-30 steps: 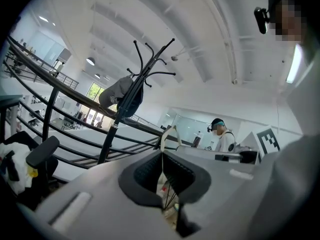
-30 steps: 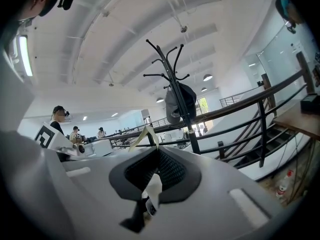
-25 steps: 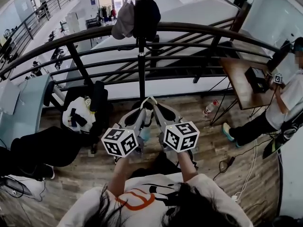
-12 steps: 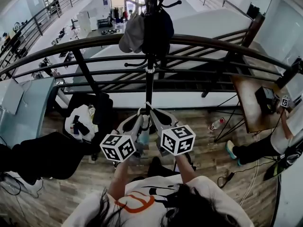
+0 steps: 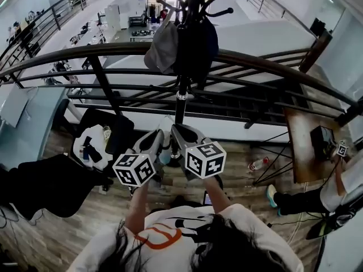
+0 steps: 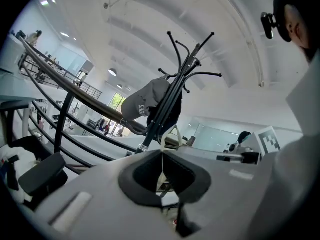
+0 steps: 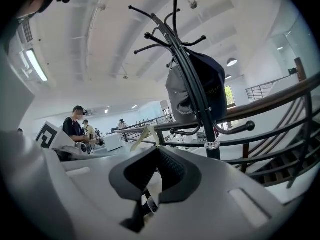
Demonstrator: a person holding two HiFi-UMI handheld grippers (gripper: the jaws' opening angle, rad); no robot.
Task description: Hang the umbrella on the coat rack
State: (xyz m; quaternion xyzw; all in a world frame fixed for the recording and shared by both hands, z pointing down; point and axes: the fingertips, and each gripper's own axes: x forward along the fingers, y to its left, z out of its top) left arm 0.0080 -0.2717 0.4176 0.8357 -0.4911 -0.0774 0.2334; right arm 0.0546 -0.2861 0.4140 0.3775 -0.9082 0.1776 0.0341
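Our left tool (image 6: 162, 155) is closed tight on the umbrella's pale strap (image 6: 172, 130), and our right tool (image 7: 156, 153) pinches the same strap. The umbrella (image 5: 165, 156) hangs beneath them, just near of the coat rack (image 5: 181, 95). We cannot read the lettering on the grey cap (image 6: 145, 101).

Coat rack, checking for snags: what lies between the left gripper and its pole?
Only the pale strap loop pinched in the left gripper, then open air to the pole, as the left gripper view shows.
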